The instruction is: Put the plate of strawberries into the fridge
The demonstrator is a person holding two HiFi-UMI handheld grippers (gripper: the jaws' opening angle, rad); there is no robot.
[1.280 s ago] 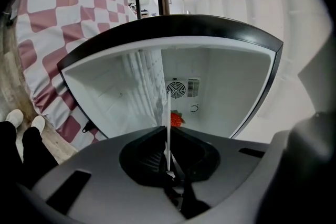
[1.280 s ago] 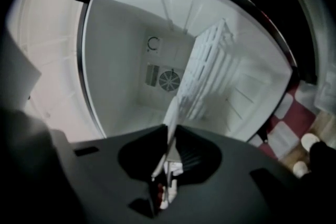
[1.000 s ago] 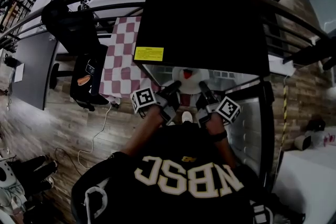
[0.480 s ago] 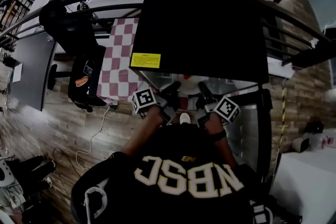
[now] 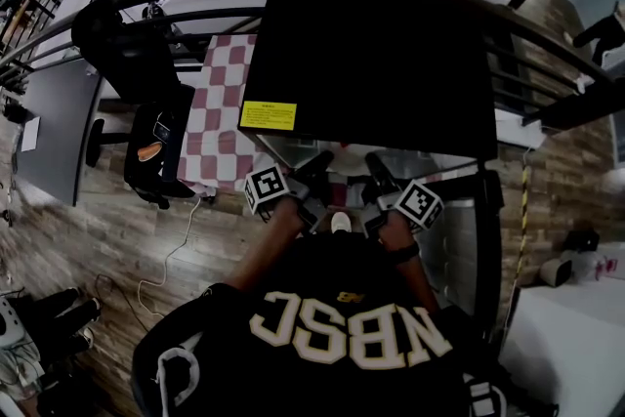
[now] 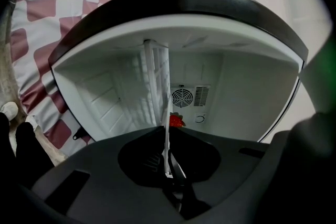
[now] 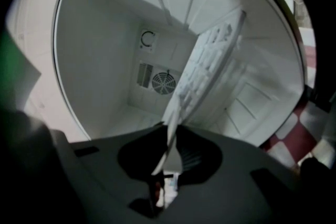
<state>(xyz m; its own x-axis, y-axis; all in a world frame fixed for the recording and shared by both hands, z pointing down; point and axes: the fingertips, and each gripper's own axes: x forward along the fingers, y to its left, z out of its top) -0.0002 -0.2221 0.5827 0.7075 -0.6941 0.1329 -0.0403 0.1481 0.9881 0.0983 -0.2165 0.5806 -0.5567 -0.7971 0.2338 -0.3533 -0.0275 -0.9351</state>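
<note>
- Both grippers are up at the open black fridge (image 5: 381, 54), its door swung out to the right
- Left gripper (image 6: 168, 165) is clenched on the rim of the white plate (image 6: 160, 86), which runs edge-on straight up between its jaws
- One red strawberry (image 6: 176, 121) peeks out just past that rim, with the fridge's round fan vent (image 6: 182, 97) on the back wall behind it
- Right gripper (image 7: 167, 165) is clamped on the opposite rim, and the ribbed edge of the plate slants up and away from its jaws
- The plate hangs between the two grippers at the fridge mouth, white interior walls all around it; whether it touches the floor inside I can't tell
- From above, a yellow label (image 5: 268, 115) sits on the fridge top, with a red-and-white checked cloth (image 5: 220, 112) just to its left
</note>
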